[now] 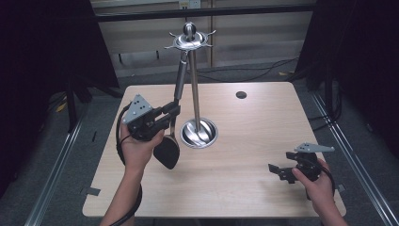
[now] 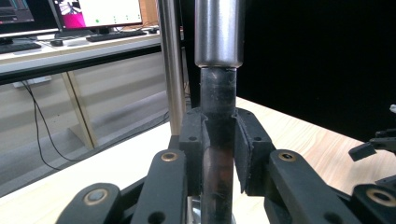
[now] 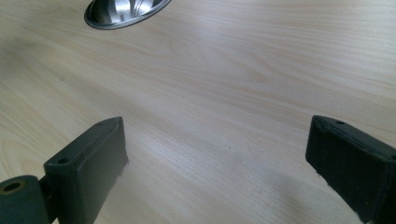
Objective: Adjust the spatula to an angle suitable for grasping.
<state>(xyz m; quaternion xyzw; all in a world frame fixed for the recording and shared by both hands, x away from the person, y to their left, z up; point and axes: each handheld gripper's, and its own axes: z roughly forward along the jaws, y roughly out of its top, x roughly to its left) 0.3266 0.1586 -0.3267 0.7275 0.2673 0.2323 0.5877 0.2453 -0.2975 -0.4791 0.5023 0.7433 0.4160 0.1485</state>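
The left gripper (image 1: 173, 112) has its fingers (image 2: 192, 154) pinching the dark handle of a black ladle (image 1: 167, 150), which hangs beside the steel rack (image 1: 195, 94), apparently from its top hooks. The right gripper (image 1: 277, 169) rests spread wide over the table (image 1: 244, 141), well apart from the rack.

Black ladle (image 1: 167, 151) w/ silver handle, silver rack (image 1: 195, 94), light wood-grain table (image 1: 244, 188).

Ladle (image 1: 168, 149) left of stand (image 1: 195, 94) (hanging)

Black tongs (image 1: 175, 111), grey three-cornered plates (image 1: 137, 108)
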